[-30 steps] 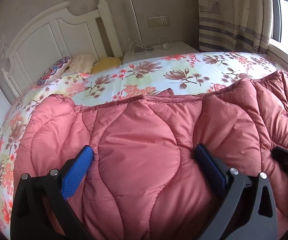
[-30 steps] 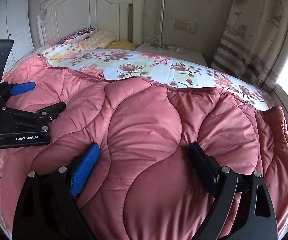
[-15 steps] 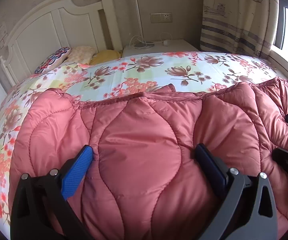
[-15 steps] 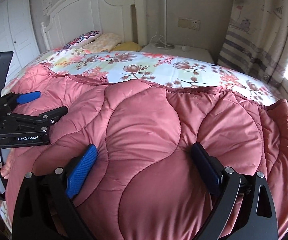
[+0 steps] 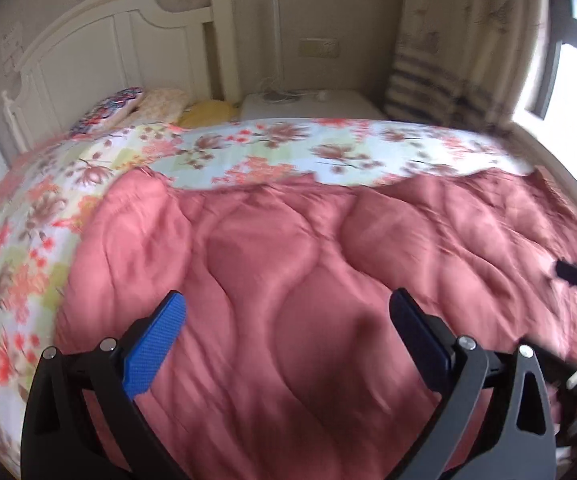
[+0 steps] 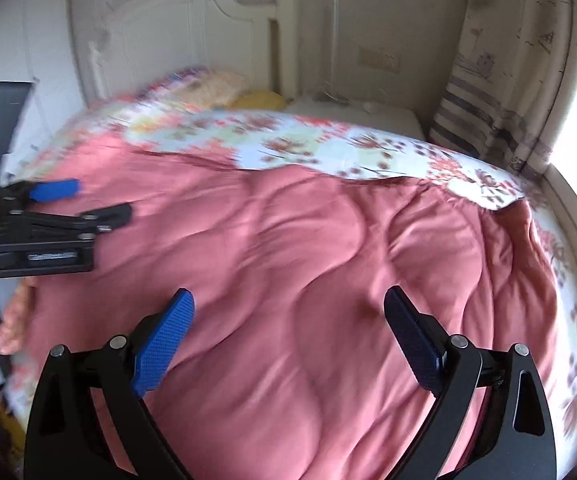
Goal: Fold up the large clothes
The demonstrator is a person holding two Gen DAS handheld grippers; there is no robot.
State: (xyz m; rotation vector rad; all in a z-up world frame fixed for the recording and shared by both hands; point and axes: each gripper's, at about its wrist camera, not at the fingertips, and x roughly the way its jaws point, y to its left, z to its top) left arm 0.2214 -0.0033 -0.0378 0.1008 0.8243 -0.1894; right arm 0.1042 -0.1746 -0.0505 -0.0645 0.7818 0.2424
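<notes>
Garment: a quilted pink padded coat (image 5: 328, 280) is lying spread across the foot half of the bed (image 5: 20, 240), its far edge running side to side across the floral sheet (image 5: 288, 152).
Left gripper (image 5: 288, 320): its fingers are standing wide apart, one on each side of a puffy panel of the coat; both frames are blurred, so I cannot tell whether the pads are touching the fabric.
Right gripper (image 6: 288, 316): its fingers are also standing wide apart over the coat, nearer the bed's right edge, clamping nothing.
Left gripper in the right wrist view (image 6: 60, 208): it is showing at the coat's left side, with a hand (image 6: 12, 316) gripping the handle below it.
Head of the bed: pillows (image 5: 144, 104) are resting against the white headboard (image 5: 108, 52).
Beyond the bed: a white nightstand (image 5: 312, 106) is standing beside the headboard, with a striped curtain (image 5: 448, 60) hanging at the window corner.
</notes>
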